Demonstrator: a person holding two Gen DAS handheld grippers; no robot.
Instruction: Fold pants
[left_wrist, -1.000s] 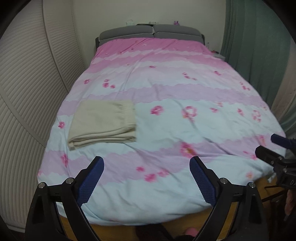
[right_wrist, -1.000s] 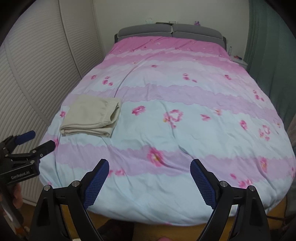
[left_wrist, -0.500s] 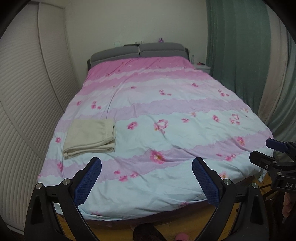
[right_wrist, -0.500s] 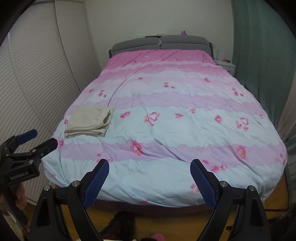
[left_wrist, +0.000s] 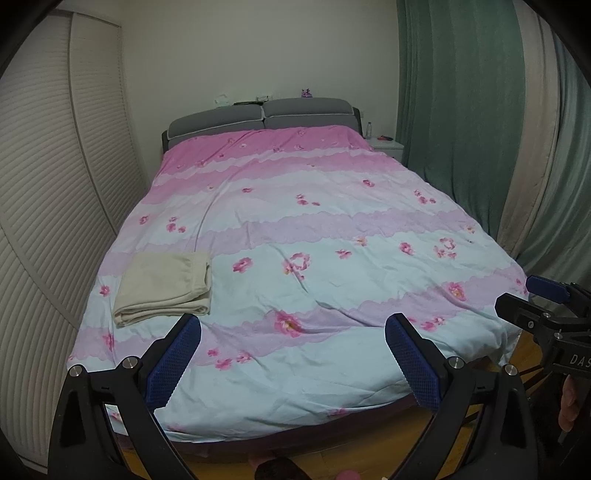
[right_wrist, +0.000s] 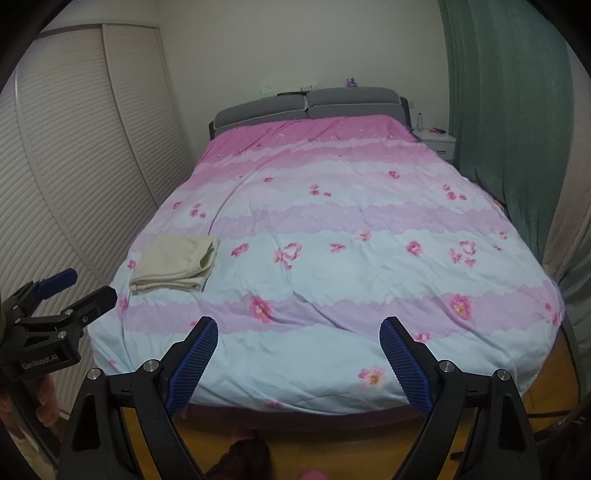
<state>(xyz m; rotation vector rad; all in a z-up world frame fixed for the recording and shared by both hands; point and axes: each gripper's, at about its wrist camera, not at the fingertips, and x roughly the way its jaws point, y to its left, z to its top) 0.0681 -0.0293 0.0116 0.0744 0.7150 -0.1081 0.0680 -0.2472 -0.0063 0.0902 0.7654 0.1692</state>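
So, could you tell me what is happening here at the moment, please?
A person stands at the foot of the bed with a hand-held gripper in each hand. The left hand-held gripper and the right hand-held gripper are both open and hold nothing. The cream pants lie folded in a neat stack on the floral duvet, near its left edge, untouched.

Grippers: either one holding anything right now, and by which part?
Nothing held. The left gripper and the right gripper are both open and empty, off the foot of the bed. The folded pants lie on it, untouched.
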